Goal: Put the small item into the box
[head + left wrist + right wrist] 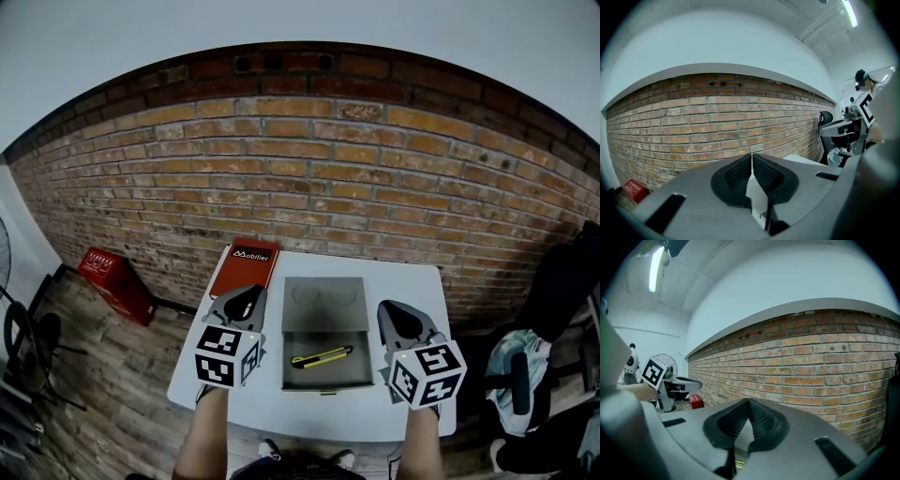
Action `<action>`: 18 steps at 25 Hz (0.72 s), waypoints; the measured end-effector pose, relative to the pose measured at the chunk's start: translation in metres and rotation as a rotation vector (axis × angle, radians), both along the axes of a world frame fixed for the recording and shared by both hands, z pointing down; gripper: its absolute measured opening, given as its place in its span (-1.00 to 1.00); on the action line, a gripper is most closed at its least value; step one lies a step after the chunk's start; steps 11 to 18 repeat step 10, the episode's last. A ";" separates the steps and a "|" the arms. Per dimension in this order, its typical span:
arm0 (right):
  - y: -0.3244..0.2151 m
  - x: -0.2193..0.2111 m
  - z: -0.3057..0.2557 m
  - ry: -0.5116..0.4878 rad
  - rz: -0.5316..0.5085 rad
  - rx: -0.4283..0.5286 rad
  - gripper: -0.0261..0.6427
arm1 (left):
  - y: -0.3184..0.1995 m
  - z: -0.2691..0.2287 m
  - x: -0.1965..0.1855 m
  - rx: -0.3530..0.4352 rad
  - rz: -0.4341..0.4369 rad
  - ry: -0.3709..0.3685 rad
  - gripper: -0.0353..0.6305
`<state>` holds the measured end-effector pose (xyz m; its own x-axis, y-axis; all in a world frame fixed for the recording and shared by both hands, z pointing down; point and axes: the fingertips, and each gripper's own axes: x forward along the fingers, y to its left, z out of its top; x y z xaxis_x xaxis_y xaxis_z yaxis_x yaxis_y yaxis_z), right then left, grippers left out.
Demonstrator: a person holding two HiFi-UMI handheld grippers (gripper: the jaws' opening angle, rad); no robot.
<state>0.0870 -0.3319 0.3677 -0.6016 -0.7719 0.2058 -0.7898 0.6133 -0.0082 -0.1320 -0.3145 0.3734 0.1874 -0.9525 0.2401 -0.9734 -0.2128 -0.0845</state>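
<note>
An open grey box [292, 375] sits mid-table with its lid [324, 302] laid back toward the wall. Inside the tray lies a yellow-and-black utility knife [322, 357]. My left gripper [246, 300] is held just left of the box, jaws shut and empty. My right gripper [405, 321] is held just right of it, also shut with nothing in it. In the left gripper view the left gripper [752, 157] has its pads meeting at the tip. In the right gripper view the right gripper [749, 402] looks the same, with a yellow sliver [739, 465] showing below.
A red book [246, 266] lies at the white table's [412, 281] back left corner. A brick wall stands right behind the table. On the floor are a red crate [114, 277] at the left and a black chair with clutter [561, 291] at the right.
</note>
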 end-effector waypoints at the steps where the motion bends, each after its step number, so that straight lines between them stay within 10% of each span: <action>1: 0.000 0.000 0.000 0.000 0.000 0.001 -0.86 | 0.000 0.000 0.000 0.000 0.000 -0.001 -0.79; 18: 0.000 -0.001 -0.002 0.003 -0.001 0.006 -0.86 | 0.000 0.005 0.002 -0.010 0.009 0.000 -0.79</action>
